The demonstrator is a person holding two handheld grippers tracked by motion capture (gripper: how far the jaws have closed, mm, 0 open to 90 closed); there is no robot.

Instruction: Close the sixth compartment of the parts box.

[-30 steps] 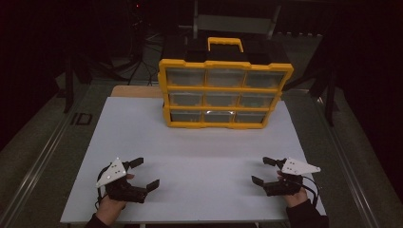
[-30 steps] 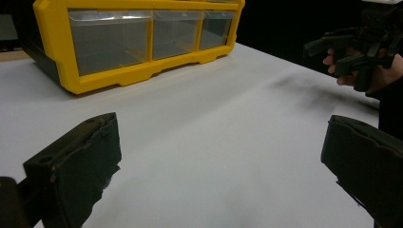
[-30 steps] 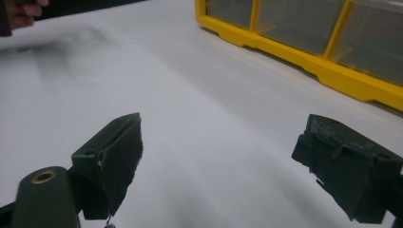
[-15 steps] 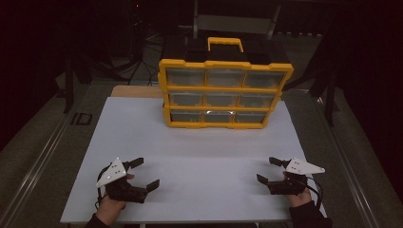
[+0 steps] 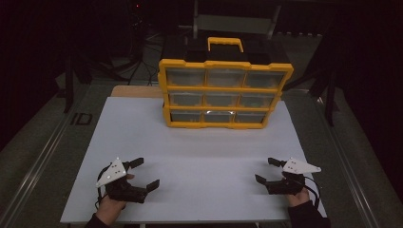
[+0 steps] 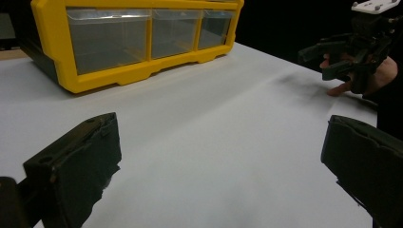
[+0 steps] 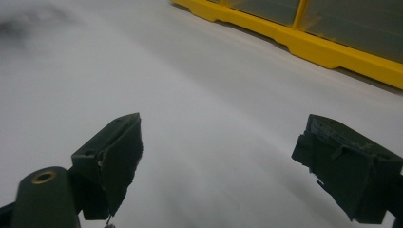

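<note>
- High view: one yellow organiser (image 5: 225, 94) stands upright at the far middle of the white counter (image 5: 204, 152); its front shows nine clear drawers, three rows of three; one yellow handle (image 5: 225, 43) rises from its top.
- Two grippers sit at the near edge, well apart from each other and from the organiser; the left gripper (image 5: 143, 174) is at the near left corner, the right gripper (image 5: 265, 170) at the near right; each is held by one hand, and each carries one grey three-cornered plate on top.
- Left gripper: its two black jaws stand wide apart with nothing between them; bare counter shows in the gap.
- Right gripper: its two jaws are likewise spread wide and empty.
- Left gripper view: three drawers of the organiser's bottom row (image 6: 142, 33) show ahead, at the upper left; the right gripper (image 6: 332, 59) and its hand (image 6: 375, 78) sit at the upper right.
- Right gripper view: the organiser's yellow base (image 7: 309, 45) runs across the top right; two of its drawers show above it.
</note>
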